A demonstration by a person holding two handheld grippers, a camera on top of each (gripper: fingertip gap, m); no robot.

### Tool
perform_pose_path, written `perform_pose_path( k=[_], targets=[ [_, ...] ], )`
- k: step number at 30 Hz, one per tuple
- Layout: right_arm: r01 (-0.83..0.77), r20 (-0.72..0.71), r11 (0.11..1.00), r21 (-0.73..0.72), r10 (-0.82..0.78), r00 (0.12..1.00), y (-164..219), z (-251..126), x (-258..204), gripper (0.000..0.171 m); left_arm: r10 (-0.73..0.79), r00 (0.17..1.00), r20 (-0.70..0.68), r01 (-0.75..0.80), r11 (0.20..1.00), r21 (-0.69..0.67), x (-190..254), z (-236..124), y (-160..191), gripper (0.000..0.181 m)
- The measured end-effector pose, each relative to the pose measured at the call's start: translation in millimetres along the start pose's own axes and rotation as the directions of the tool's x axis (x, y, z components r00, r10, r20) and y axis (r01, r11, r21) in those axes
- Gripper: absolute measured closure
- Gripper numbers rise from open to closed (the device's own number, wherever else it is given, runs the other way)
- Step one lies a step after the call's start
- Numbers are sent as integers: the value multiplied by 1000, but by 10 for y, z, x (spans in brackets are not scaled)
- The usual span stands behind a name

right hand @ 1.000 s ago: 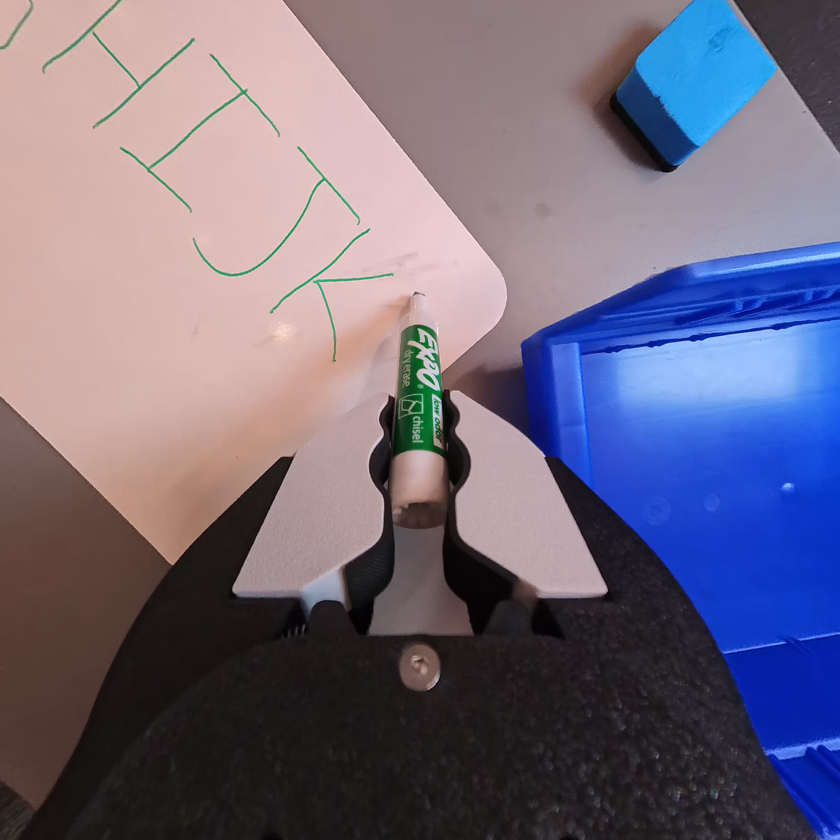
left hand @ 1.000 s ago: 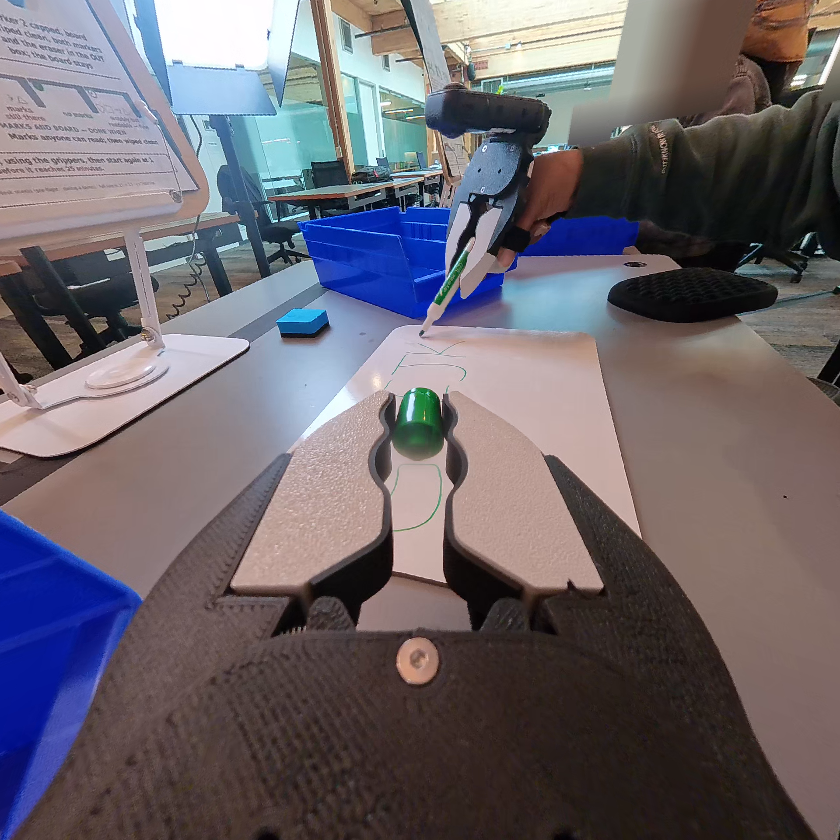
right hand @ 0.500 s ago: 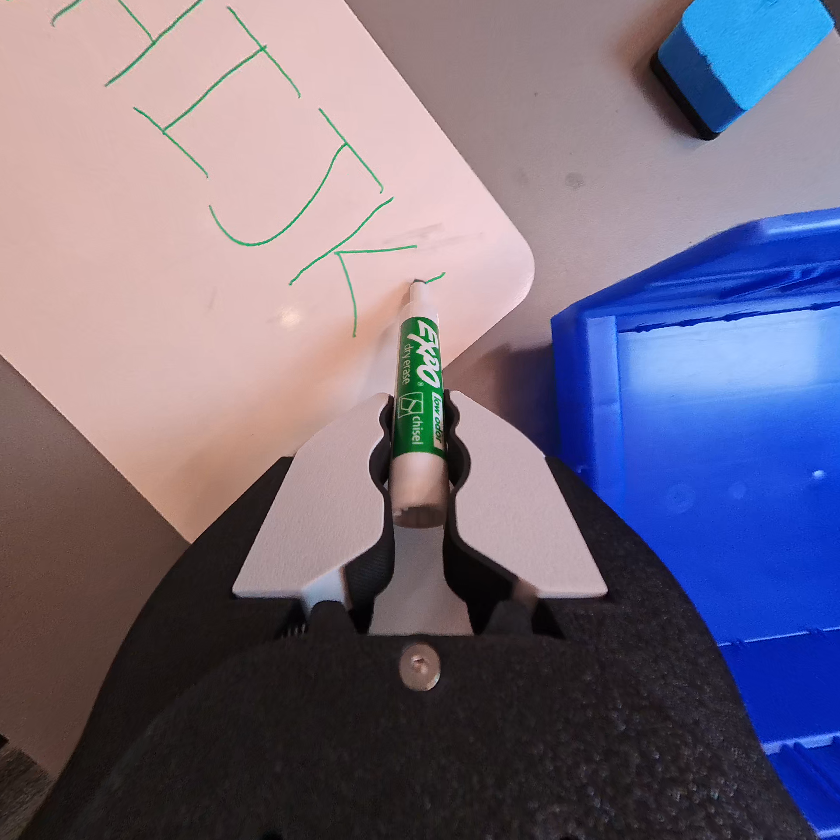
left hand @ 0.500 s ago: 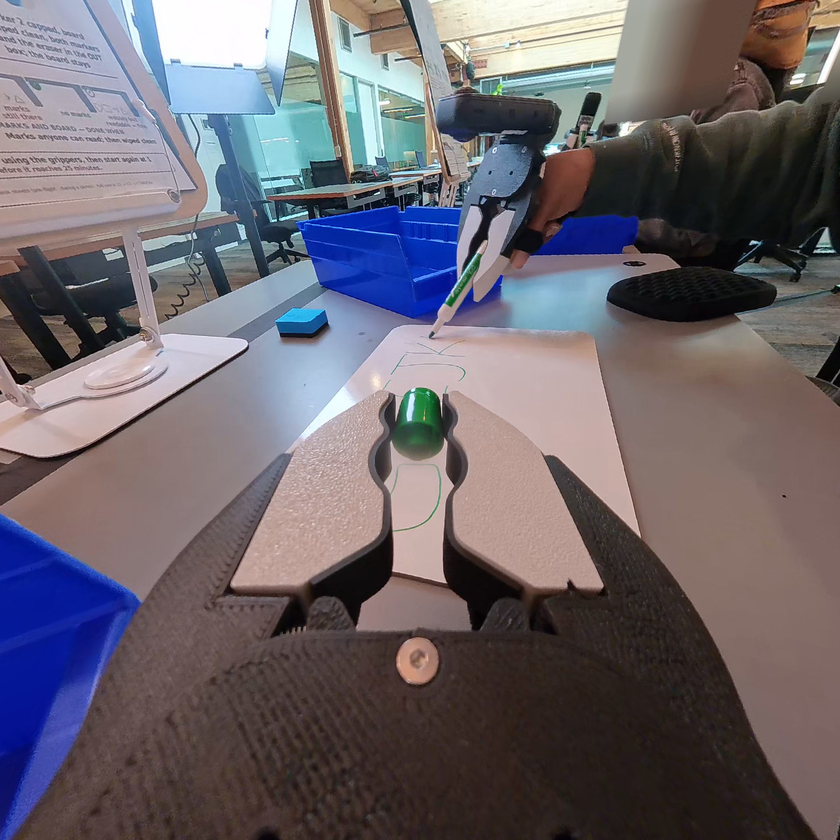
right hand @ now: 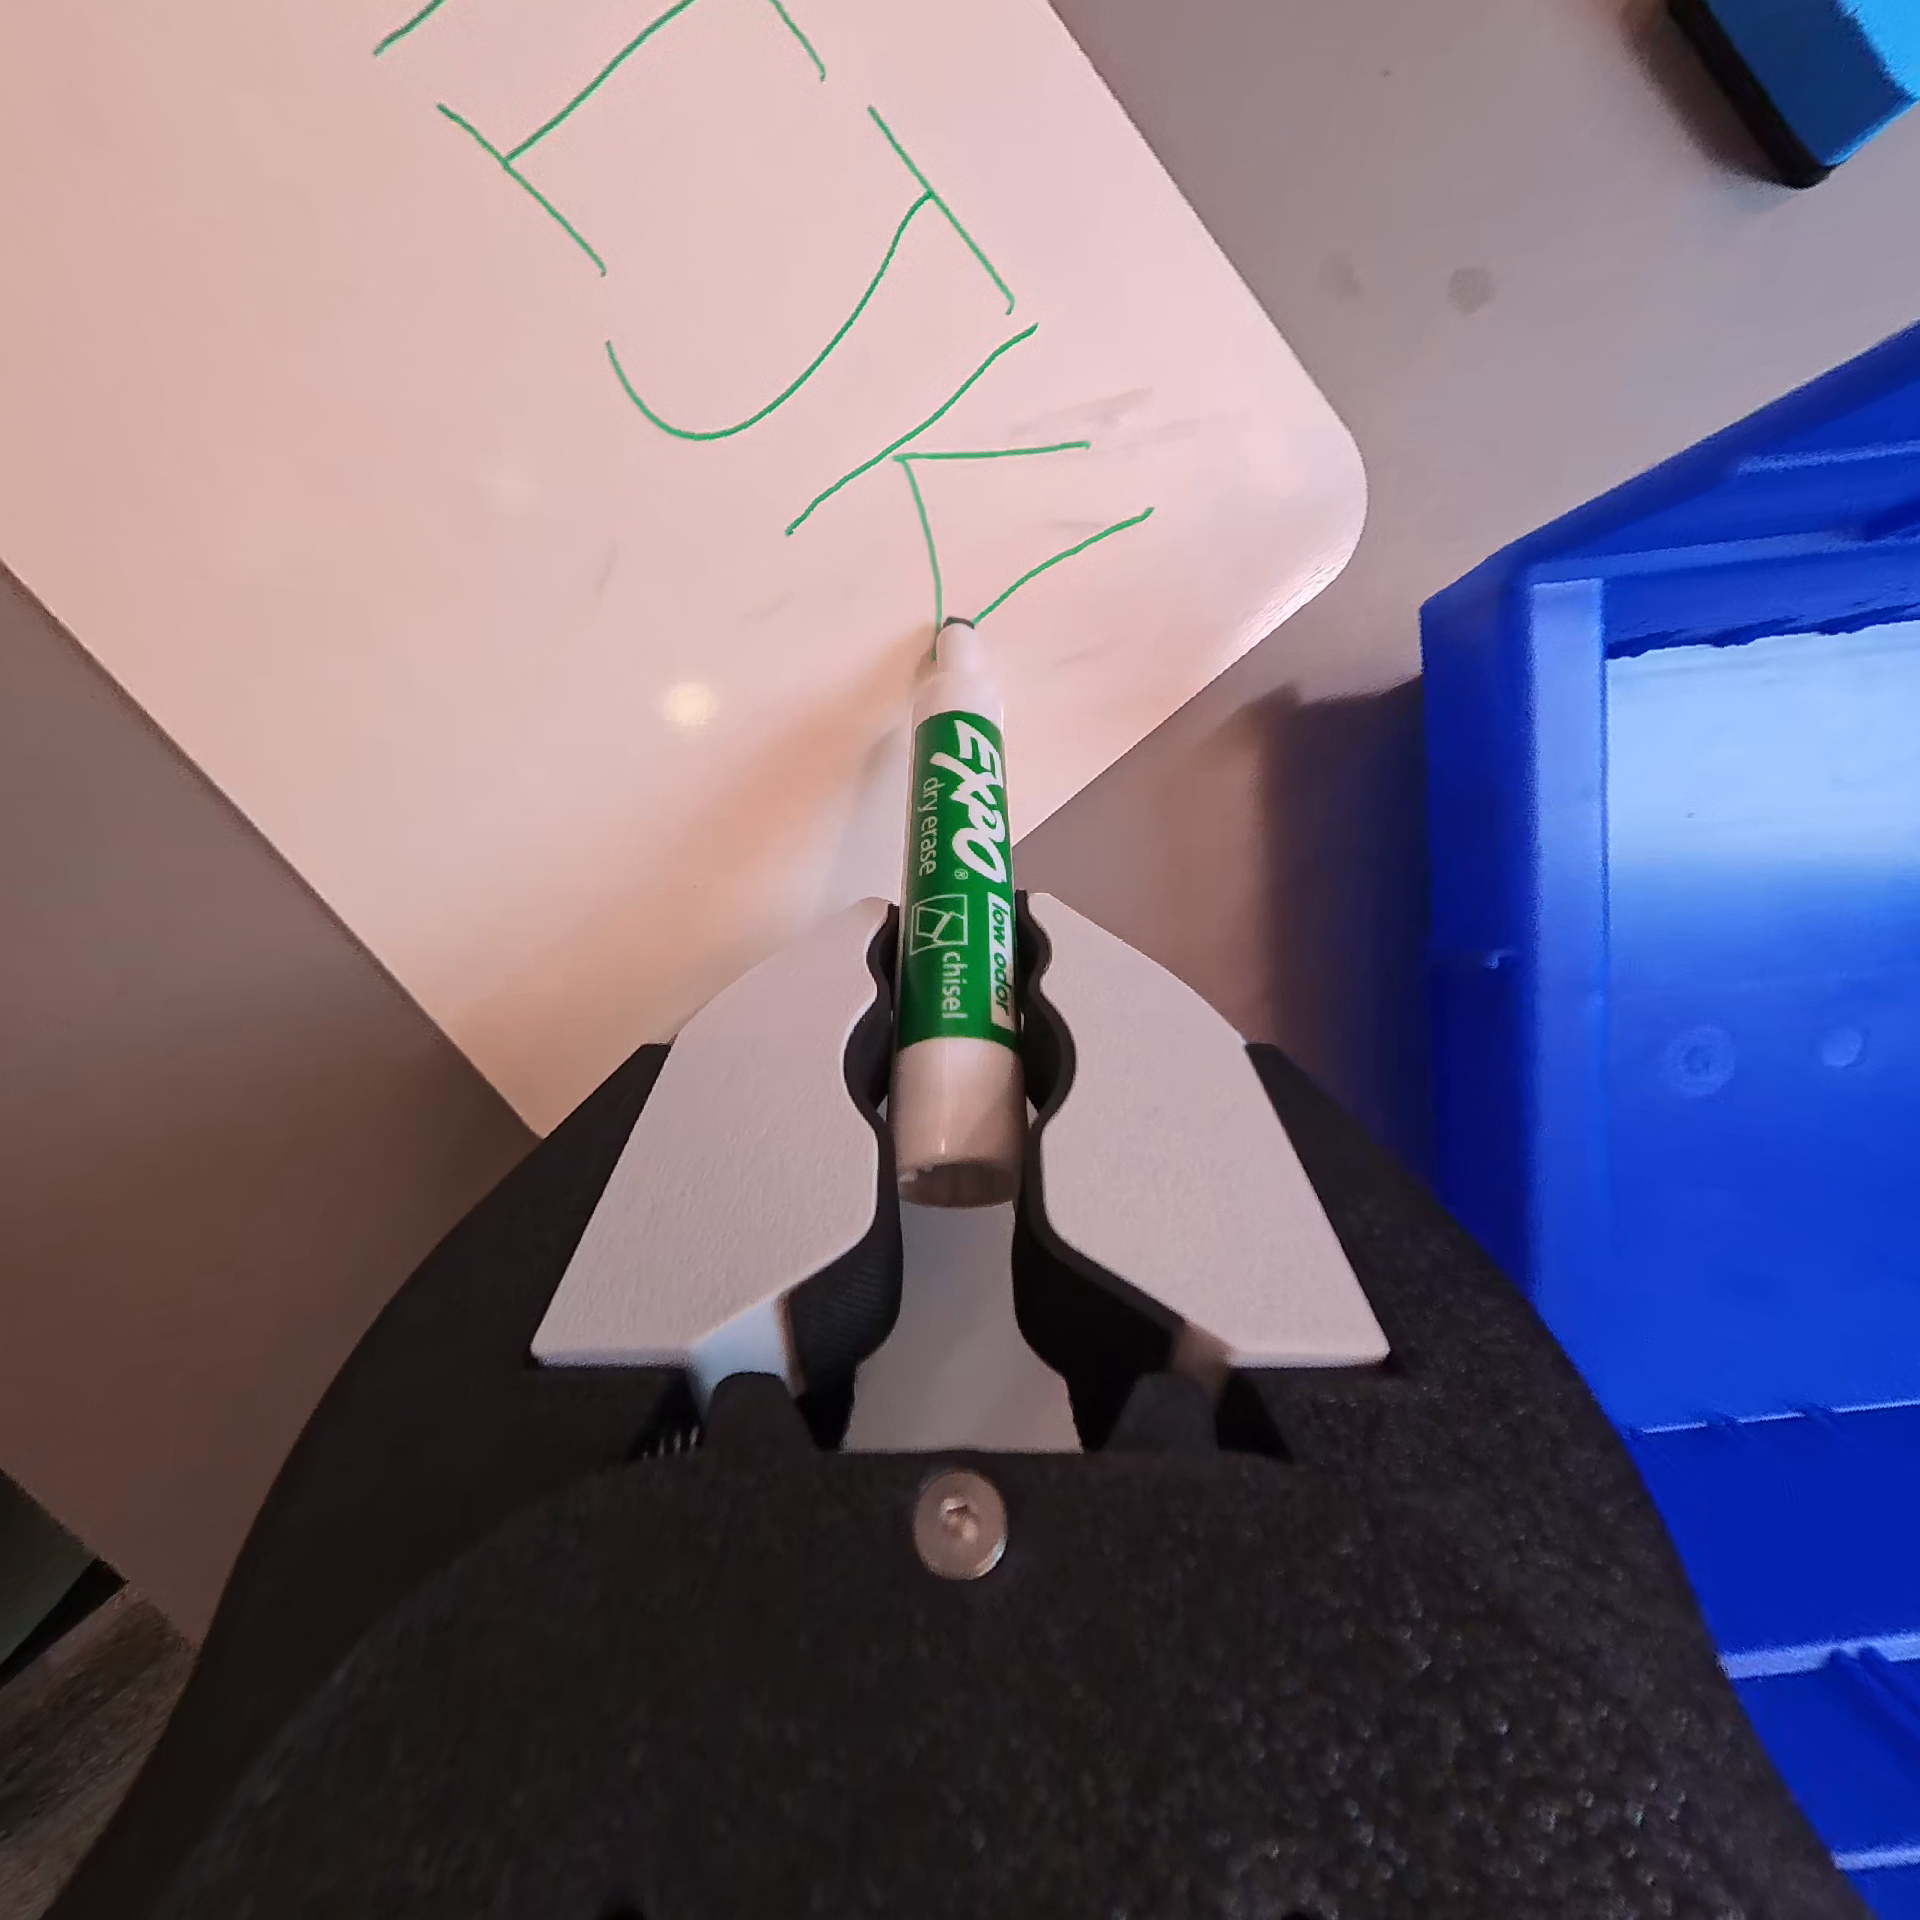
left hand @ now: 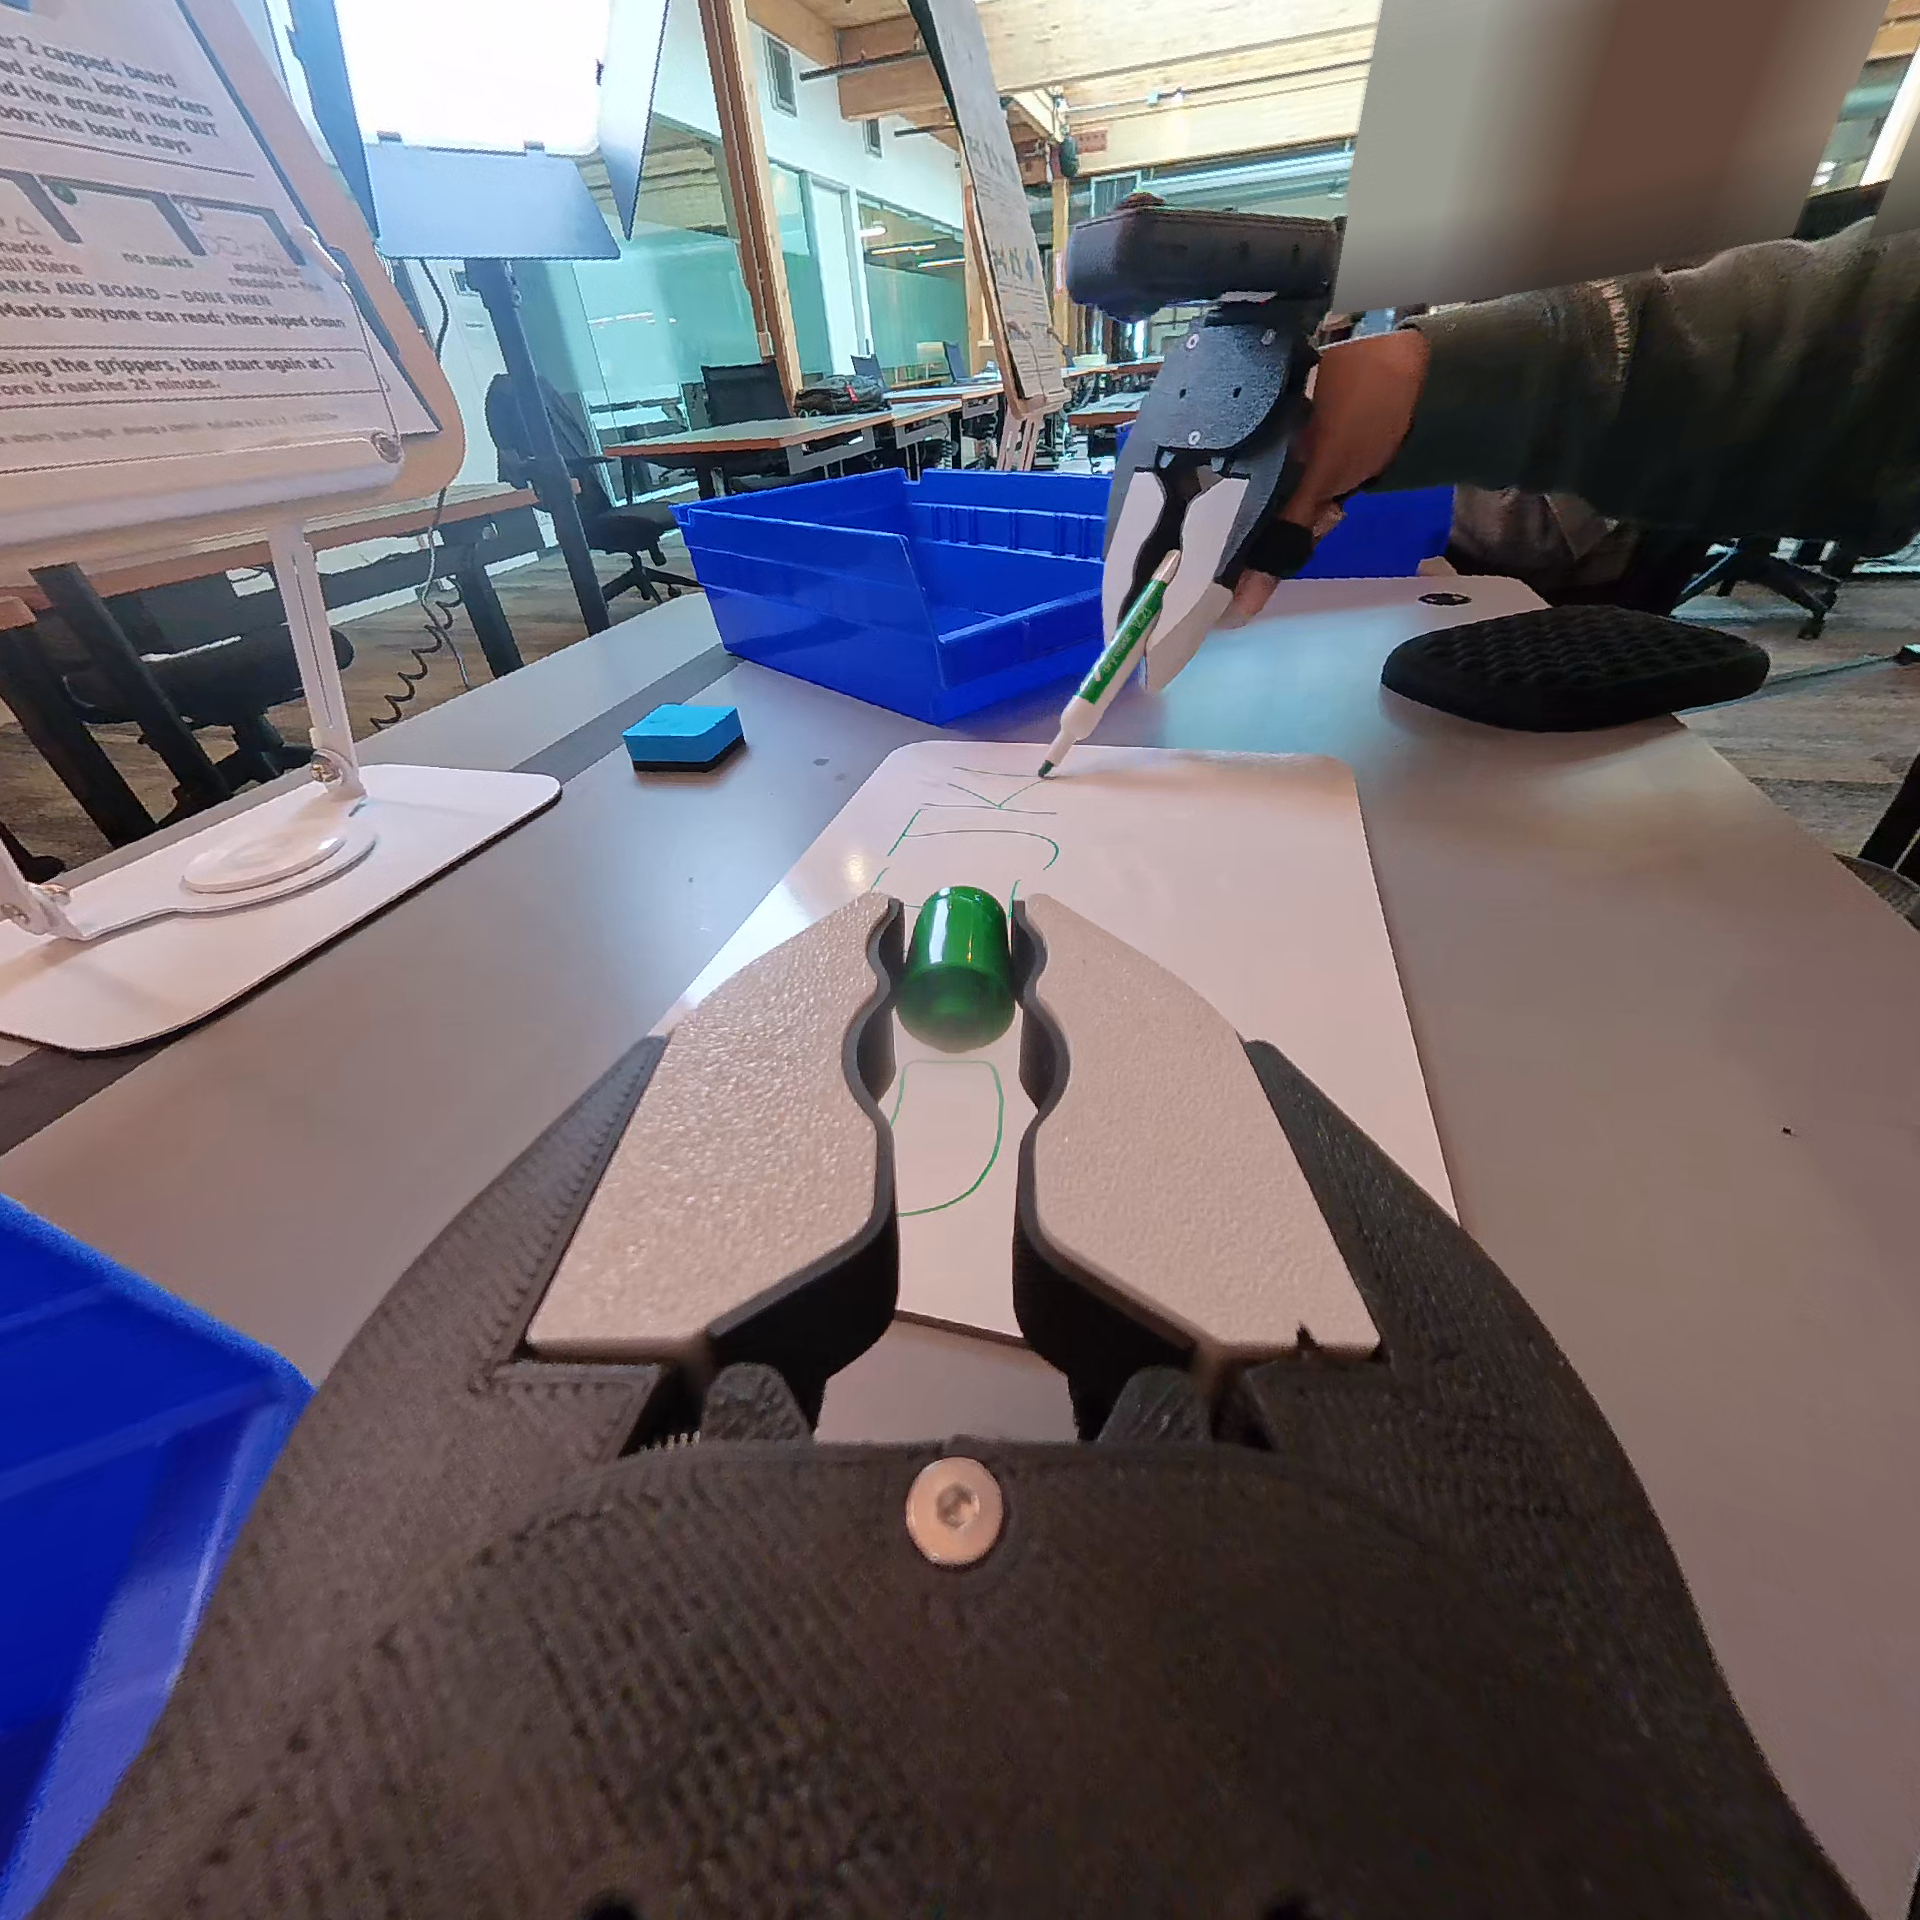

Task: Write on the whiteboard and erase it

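The right gripper [right hand: 956, 997], clamped on the green dry-erase marker [right hand: 958, 904], has drawn a new green stroke near the whiteboard [right hand: 364, 499] corner since a moment ago; its tip still touches the board. The left gripper [left hand: 956, 977] keeps pinching the green cap [left hand: 956, 971]. Writing looks nearly finished; the blue eraser [left hand: 683, 736] waits untouched beside the board.

eraser [right hand: 1803, 78]: cut by top edge | blue bin [right hand: 1704, 1039]: cut by right edge, blurred | whiteboard [right hand: 312, 520]: upper part cropped
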State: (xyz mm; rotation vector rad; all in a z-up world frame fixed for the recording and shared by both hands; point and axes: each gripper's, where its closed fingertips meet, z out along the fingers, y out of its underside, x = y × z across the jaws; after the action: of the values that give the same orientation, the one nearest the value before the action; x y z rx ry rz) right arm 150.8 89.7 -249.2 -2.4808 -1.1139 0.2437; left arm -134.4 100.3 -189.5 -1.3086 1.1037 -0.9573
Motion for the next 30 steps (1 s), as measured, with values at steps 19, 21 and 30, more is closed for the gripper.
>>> perform_pose_path(
  k=[19,21,30],
  targets=[
    [-22,-11,1000,-12,22,1000,180,-78,-21,151,0,1000,0,0,1000,-1,2,1,4,162],
    [-29,-19,999,-18,29,999,217,-102,5,151,0,1000,-1,0,1000,-2,3,1,7,162],
    [-50,-44,999,7,50,998,251,-223,85,151,2,1000,1,-2,1000,-3,5,0,10,162]
  ],
)
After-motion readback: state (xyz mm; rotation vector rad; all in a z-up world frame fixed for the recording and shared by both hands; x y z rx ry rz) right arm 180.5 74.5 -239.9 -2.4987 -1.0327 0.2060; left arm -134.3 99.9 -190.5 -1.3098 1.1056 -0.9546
